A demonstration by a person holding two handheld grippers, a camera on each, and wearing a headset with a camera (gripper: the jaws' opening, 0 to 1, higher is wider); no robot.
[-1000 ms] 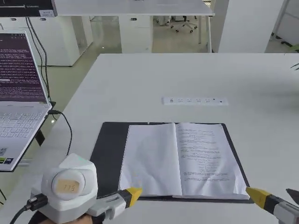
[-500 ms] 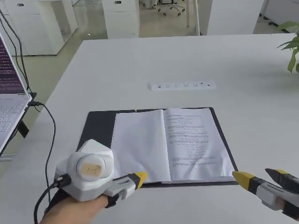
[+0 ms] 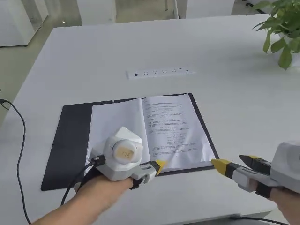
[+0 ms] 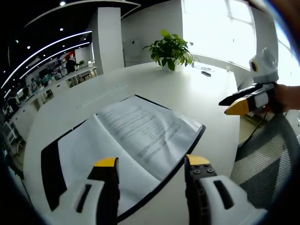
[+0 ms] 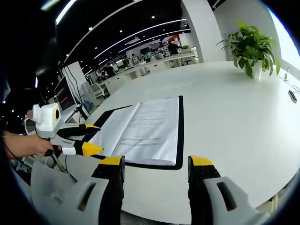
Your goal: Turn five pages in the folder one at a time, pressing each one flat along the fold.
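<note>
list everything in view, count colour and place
table: one, white, under everything
folder: one, black, open flat on the table
pages: two showing, white, left blank, right printed, in the folder
power strip: one, white, beyond the folder
plant: one, green, far right corner
cable: one, black, left table edge
left hand-held gripper: one, white with yellow tips, open, by the folder's near edge
right hand-held gripper: one, white with yellow tips, open, right of the folder
</note>
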